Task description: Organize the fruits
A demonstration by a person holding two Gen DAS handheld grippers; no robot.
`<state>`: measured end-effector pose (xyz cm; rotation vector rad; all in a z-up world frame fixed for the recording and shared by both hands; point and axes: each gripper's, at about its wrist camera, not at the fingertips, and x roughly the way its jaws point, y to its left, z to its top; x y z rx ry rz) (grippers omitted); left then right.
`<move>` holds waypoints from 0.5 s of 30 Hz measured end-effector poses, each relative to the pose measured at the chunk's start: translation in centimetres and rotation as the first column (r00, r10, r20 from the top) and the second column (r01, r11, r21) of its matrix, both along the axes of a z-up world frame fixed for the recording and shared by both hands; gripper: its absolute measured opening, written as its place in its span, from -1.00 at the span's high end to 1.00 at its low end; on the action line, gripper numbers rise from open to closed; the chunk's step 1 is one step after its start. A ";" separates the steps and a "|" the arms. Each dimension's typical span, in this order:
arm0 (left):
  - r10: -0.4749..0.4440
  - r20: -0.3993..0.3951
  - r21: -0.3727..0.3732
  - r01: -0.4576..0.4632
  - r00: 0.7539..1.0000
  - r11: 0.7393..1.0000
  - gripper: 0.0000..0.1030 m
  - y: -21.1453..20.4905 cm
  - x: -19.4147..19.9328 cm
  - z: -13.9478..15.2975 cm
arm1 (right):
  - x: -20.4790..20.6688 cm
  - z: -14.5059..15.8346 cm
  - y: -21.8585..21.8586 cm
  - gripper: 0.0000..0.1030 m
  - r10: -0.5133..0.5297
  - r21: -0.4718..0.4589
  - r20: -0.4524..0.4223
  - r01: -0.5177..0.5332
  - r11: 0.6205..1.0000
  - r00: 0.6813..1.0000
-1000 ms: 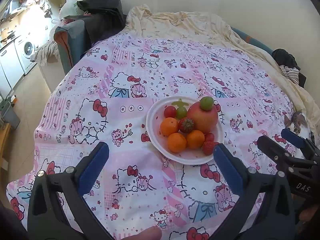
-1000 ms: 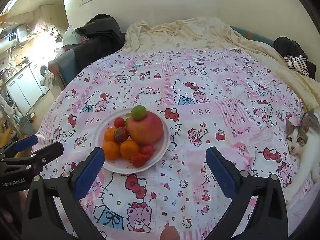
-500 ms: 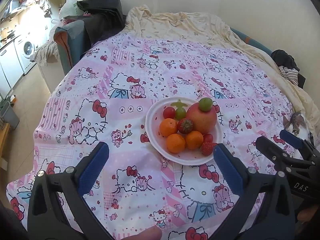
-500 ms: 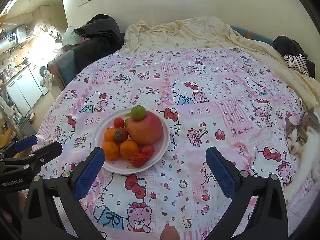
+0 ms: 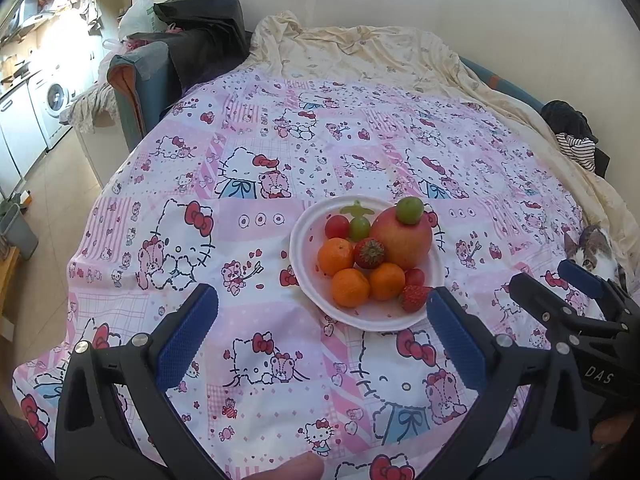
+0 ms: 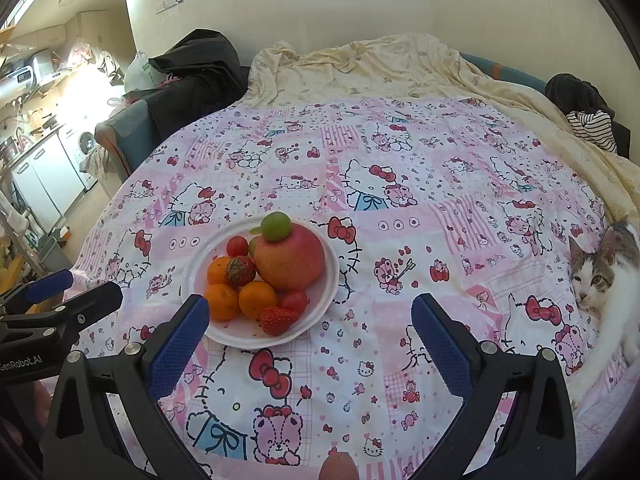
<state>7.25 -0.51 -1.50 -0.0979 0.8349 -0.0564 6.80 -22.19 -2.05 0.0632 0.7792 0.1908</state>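
A white plate (image 5: pixel 304 236) of fruit sits on the pink cartoon-print bedspread. It holds a big red-yellow apple (image 5: pixel 402 238) with a green grape (image 5: pixel 409 210) on top, three oranges (image 5: pixel 350 287), strawberries (image 5: pixel 370 253) and cherry tomatoes (image 5: pixel 337 226). The plate also shows in the right wrist view (image 6: pixel 332 280). My left gripper (image 5: pixel 320 312) is open and empty, just before the plate's near edge. My right gripper (image 6: pixel 310 320) is open and empty, with the plate at its left finger.
A grey-and-white cat (image 6: pixel 600 276) lies at the bed's right edge. A cream blanket (image 5: pixel 360 52) covers the far end. A dark armchair with clothes (image 5: pixel 180 56) stands at the far left; floor and kitchen units lie left of the bed.
Both grippers have drifted very slightly; the plate sits a touch lower and left in the left wrist view. Both stay open and nothing on the plate has moved.
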 end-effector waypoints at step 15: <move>0.001 -0.001 -0.001 -0.001 1.000 1.000 -1.00 0.0 0.0 0.0 | 0.0 0.0 0.0 -1.00 -0.001 -0.002 0.000 0.001 1.000 1.000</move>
